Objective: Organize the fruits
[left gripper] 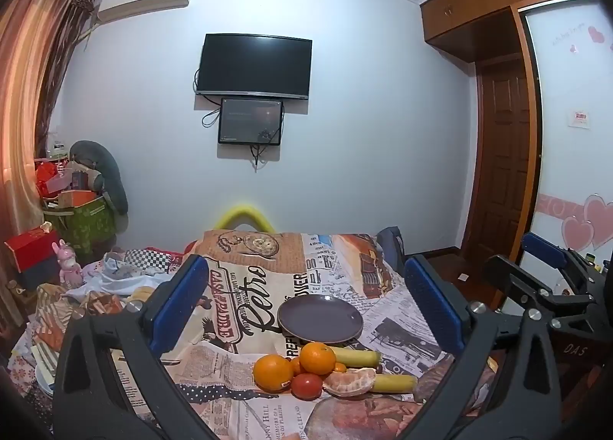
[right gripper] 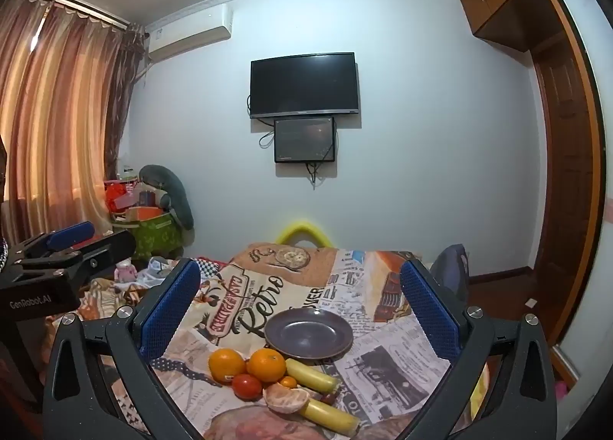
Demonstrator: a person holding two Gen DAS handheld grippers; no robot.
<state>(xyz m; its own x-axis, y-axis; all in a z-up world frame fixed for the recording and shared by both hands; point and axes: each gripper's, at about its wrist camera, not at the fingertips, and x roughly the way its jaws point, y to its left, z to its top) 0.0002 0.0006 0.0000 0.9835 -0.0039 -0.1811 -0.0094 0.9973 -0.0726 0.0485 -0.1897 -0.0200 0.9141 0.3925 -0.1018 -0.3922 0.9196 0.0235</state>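
Note:
An empty dark purple plate (left gripper: 320,318) (right gripper: 308,332) sits on a table with a newspaper-print cloth (left gripper: 398,329). In front of it lies a pile of fruit: two oranges (left gripper: 272,371) (right gripper: 266,364), a red tomato (left gripper: 306,386) (right gripper: 246,386), a peeled mandarin (left gripper: 349,382) (right gripper: 286,400) and two banana pieces (left gripper: 394,382) (right gripper: 311,375). My left gripper (left gripper: 306,306) is open and empty, held above the near side of the table. My right gripper (right gripper: 302,309) is open and empty, beside the left one.
The right gripper's body (left gripper: 548,286) shows at the right of the left wrist view; the left gripper's body (right gripper: 49,267) shows at the left of the right wrist view. Clutter, boxes and a plush toy (left gripper: 95,179) lie left of the table. A wooden door (left gripper: 502,171) stands at the right.

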